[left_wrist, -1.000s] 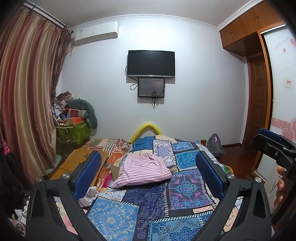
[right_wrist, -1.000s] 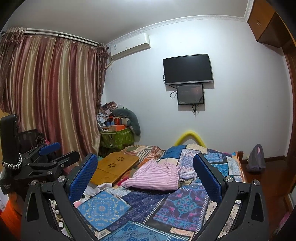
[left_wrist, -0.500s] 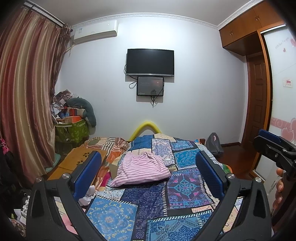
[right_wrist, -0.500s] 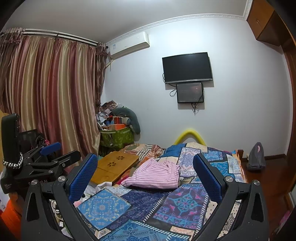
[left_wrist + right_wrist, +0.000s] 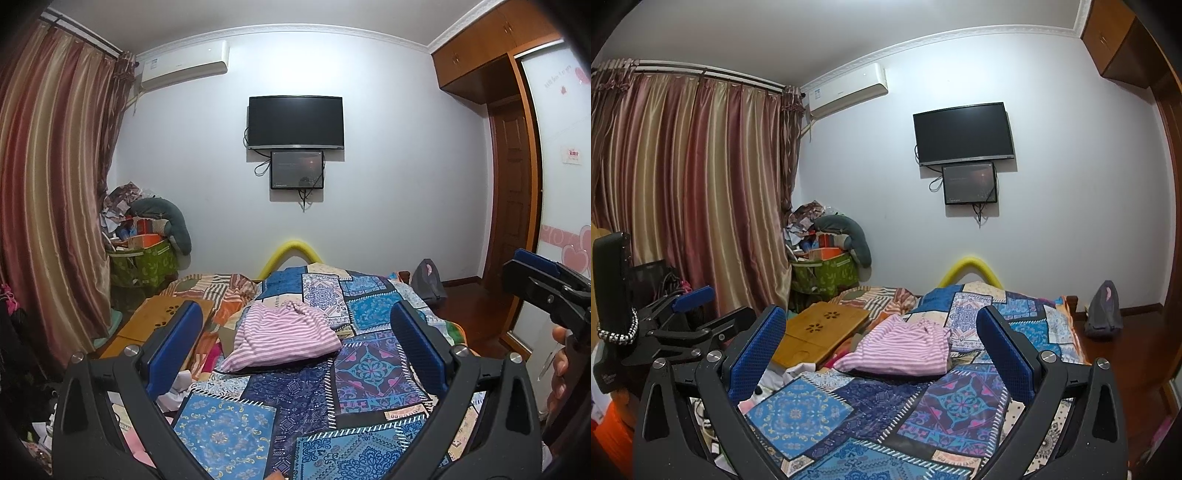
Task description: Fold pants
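My left tool point(image 5: 295, 343) hangs above the near end of the bed point(image 5: 373, 369), its blue pads spread wide with nothing between them. My right tool point(image 5: 881, 343) is the same: released, empty, held over the patchwork quilt point(image 5: 960, 402). In the left view the right tool point(image 5: 546, 291) shows at the right edge with my hand point(image 5: 559, 369) below it; in the right view the left tool point(image 5: 683, 325) sits at the left edge.

The pants point(image 5: 284, 339), pink and white striped, lie in a loose crumpled heap on the quilt near the middle of the bed, well ahead of both tools and touching neither. From the right view the pants point(image 5: 905, 350) sit just right of a wooden tray point(image 5: 820, 332) that rests on the bed's left side.

Beyond the bed, a TV point(image 5: 295, 122) hangs on the white wall with a smaller screen point(image 5: 297, 170) just under it. Striped curtains point(image 5: 694, 184) cover the left side, and a green bin point(image 5: 827, 277) piled with clutter stands in the corner.
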Demonstrator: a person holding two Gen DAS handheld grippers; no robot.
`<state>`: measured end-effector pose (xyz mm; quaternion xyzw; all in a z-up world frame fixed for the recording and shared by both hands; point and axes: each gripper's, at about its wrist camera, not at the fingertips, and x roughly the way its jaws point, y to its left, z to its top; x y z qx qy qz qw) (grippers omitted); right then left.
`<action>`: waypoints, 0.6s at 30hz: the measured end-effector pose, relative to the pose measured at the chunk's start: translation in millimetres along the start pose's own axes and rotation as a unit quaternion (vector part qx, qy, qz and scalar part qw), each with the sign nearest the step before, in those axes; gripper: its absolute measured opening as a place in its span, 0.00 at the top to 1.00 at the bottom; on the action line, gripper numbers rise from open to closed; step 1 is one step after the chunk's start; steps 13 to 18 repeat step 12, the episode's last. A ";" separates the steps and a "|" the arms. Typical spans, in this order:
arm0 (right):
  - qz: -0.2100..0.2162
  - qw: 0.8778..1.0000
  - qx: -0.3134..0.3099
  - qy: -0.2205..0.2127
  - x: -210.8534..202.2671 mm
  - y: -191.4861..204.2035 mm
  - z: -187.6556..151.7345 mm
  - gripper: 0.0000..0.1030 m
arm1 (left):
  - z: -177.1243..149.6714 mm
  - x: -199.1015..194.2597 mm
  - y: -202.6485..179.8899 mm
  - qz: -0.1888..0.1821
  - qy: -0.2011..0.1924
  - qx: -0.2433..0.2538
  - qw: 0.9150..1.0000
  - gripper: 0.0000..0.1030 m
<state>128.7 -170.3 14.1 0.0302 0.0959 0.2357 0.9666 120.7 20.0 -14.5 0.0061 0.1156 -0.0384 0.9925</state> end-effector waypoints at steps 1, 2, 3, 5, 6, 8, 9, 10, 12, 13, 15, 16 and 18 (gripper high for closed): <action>-0.001 1.000 0.000 0.000 0.2 0.1 0.2 0.00 | -0.2 0.1 0.2 -0.003 0.001 -0.001 1.000 0.00; -0.002 1.000 -0.001 0.000 0.3 0.4 0.0 0.00 | -0.4 0.2 0.3 -0.005 0.001 -0.001 1.000 0.00; -0.002 1.000 -0.001 0.000 0.3 0.3 0.2 0.00 | 0.1 0.7 1.0 -0.006 0.002 -0.002 1.000 0.00; -0.002 1.000 0.001 -0.001 0.5 -0.4 0.3 0.00 | -0.2 0.5 2.0 -0.007 0.001 -0.003 1.000 0.00; -0.002 1.000 0.001 -0.001 0.6 -0.4 0.7 0.00 | -0.4 0.5 1.9 -0.008 0.001 -0.004 1.000 0.00; -0.002 1.000 0.001 -0.001 0.4 -0.7 -0.2 0.00 | -1.1 0.6 3.5 -0.009 0.001 -0.008 1.000 0.00; -0.001 1.000 0.001 -0.001 0.7 -0.7 -0.1 0.00 | -1.0 0.7 4.2 -0.010 0.001 -0.010 1.000 0.00; -0.001 1.000 0.001 0.000 0.3 -0.6 -0.4 0.00 | -0.9 1.0 5.0 -0.010 0.001 -0.011 1.000 0.00; -0.001 1.000 0.001 0.001 0.6 -0.6 0.2 0.00 | -0.7 1.3 5.5 -0.011 0.001 -0.011 1.000 0.00; -0.001 1.000 0.001 0.001 0.6 -0.6 0.2 0.00 | -0.7 1.3 5.5 -0.011 0.001 -0.011 1.000 0.00; -0.001 1.000 0.001 0.001 0.6 -0.6 0.2 0.00 | -0.7 1.3 5.5 -0.011 0.001 -0.011 1.000 0.00; -0.001 1.000 0.001 0.001 0.6 -0.6 0.2 0.00 | -0.7 1.3 5.5 -0.011 0.001 -0.011 1.000 0.00; -0.001 1.000 0.001 0.001 0.6 -0.6 0.2 0.00 | -0.7 1.3 5.5 -0.011 0.001 -0.011 1.000 0.00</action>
